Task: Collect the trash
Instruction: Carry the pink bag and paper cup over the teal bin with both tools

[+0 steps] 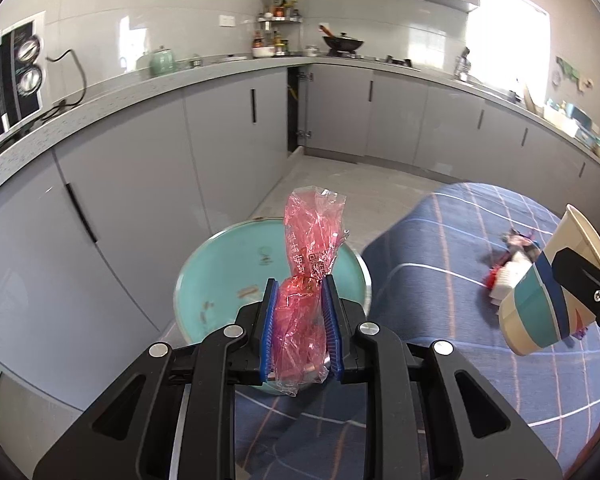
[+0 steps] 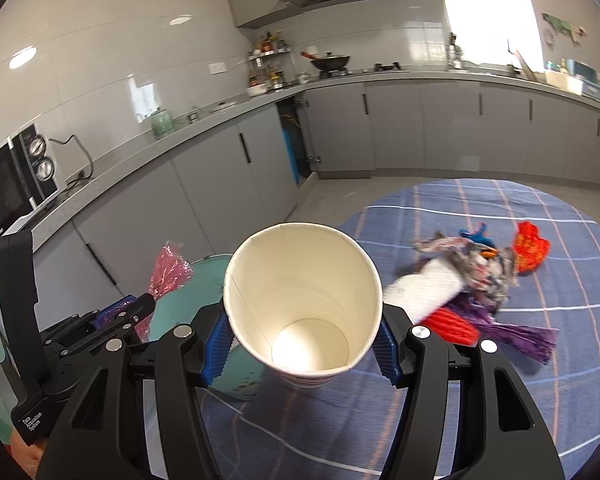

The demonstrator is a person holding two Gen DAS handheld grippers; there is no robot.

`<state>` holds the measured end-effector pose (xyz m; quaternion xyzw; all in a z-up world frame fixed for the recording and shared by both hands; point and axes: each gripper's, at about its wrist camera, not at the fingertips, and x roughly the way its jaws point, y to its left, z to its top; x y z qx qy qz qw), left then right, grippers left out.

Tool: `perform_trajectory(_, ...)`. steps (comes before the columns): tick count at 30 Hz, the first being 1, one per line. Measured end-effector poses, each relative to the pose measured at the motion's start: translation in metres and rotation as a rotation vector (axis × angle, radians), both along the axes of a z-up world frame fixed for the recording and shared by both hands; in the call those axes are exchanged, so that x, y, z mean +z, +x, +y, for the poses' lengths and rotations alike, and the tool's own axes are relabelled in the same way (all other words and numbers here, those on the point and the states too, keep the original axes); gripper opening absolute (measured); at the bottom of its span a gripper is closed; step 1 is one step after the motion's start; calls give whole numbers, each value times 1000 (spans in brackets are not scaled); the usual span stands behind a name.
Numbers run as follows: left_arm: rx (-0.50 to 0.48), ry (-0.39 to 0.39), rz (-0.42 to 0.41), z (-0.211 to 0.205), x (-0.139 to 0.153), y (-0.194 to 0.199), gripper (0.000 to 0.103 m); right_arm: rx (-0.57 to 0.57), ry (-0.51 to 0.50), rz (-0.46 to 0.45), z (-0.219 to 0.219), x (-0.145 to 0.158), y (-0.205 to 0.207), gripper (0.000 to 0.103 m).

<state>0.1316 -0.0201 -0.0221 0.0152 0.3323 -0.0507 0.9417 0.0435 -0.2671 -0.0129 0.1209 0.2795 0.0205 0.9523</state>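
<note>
Now we have both claws loaded. Our left gripper (image 1: 299, 316) is clenched on a crumpled red plastic wrapper (image 1: 310, 276) — the blue pads (image 1: 269, 332) pinch its lower half while the twisted top sticks up free. Below and beyond it sits the teal bin (image 1: 220, 280), round and open-mouthed, just off the left edge of the table; the wrapper hangs over the bin's near rim as the left wrist camera sees it.

Our right gripper (image 2: 304, 344) is grasping a paper cup (image 2: 300, 296), jaws pressed against its sides, the open mouth tipped toward the lens so we look straight down to its white bottom. From the left view the same cup (image 1: 548, 300) shows its teal and navy bands, held tilted above the table's left part.

The table wears a blue checked cloth (image 2: 540, 380), and near the far middle of it lies the remaining trash pile (image 2: 472, 280) — white paper, purple and red wrappers, an orange-red packet at its right edge — somewhat blurred. Grey cabinets (image 1: 140, 184) run behind along the wall.
</note>
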Motion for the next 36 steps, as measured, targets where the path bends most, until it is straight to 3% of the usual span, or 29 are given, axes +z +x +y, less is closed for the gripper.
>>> perform_trajectory(13, 118, -45, 15, 61, -10, 7, 23, 125, 7, 19, 60, -2, 29, 59)
perform_trajectory(36, 112, -65, 79, 61, -41, 56, 23, 172, 11, 149, 106, -40, 118, 59)
